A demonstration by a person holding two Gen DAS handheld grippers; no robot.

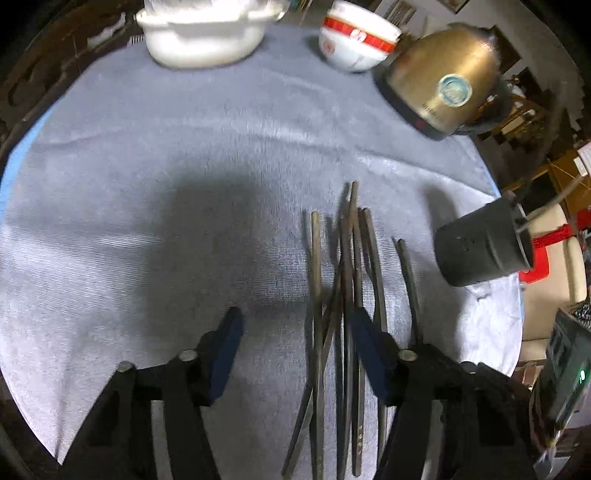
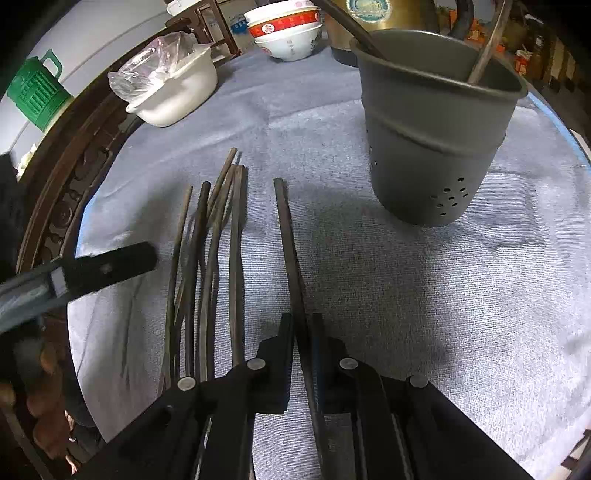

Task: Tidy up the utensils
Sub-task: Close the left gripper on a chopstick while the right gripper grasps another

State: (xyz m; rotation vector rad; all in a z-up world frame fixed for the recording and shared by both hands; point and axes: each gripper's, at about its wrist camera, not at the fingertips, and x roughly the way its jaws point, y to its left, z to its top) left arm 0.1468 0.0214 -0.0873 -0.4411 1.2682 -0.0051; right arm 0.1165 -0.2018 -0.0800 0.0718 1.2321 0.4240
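Chopstick (image 2: 291, 258) pinched between the closed jaws of the right gripper (image 2: 303, 328), beside the loose chopsticks (image 2: 210, 251); next, I judge, tilt it into the holder (image 2: 436, 147) (seemingly upright) near the tabletop's edge. Left gripper (image 1: 295, 328) gapes empty.

Chopsticks (image 2: 207, 258) on the cloth (image 2: 406, 295), holder (image 2: 436, 147) to their right, bowls (image 2: 288, 33) and kettle (image 1: 443, 85) behind.
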